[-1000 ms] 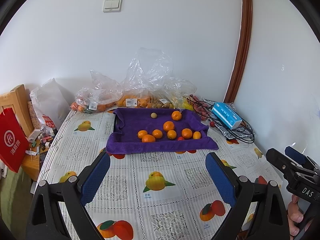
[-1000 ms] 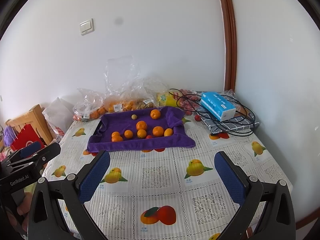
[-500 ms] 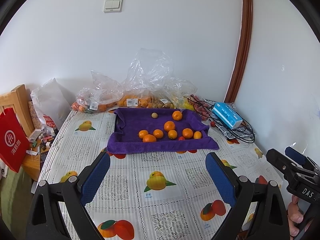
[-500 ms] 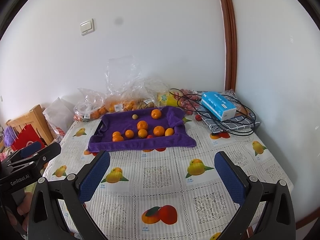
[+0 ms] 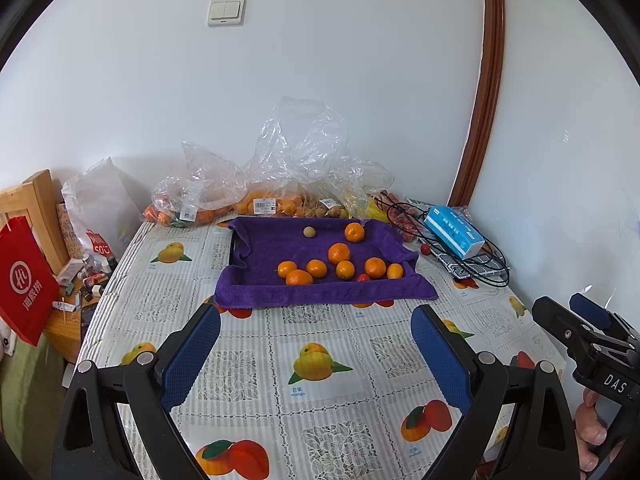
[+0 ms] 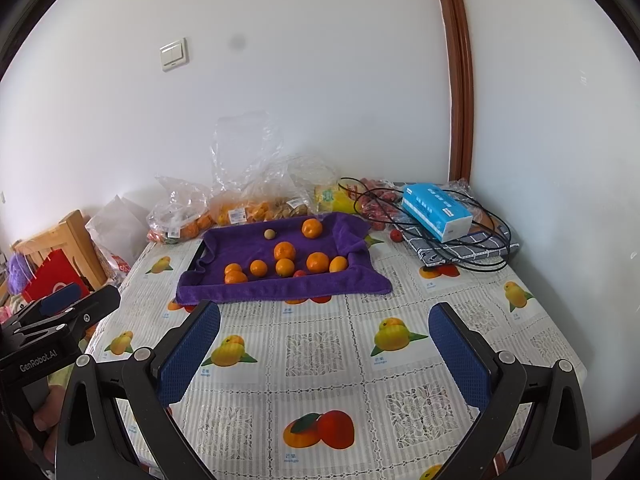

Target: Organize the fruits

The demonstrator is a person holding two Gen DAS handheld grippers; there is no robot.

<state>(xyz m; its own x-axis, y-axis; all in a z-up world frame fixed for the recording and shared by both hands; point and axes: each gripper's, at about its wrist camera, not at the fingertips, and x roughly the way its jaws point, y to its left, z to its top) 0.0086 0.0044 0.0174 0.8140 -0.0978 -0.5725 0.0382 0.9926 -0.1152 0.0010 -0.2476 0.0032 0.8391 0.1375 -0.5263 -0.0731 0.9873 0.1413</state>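
the left gripper (image 5: 316, 356) and the right gripper (image 6: 324, 356) both hang over the bench (image 6: 320, 360) with blue pads spread wide, holding nothing. well ahead of them, small round orange citrus fruits (image 5: 339, 253) lie loose on a purple towel-lined tray (image 5: 260, 288), with one small pale brown round fruit (image 5: 309, 232) near its far edge. clear plastic bags of fruit (image 5: 260, 204) sit behind the tray.

Both wrist views face wall, sharing purple towel (image 5: 320, 284) (image 6: 280, 286).
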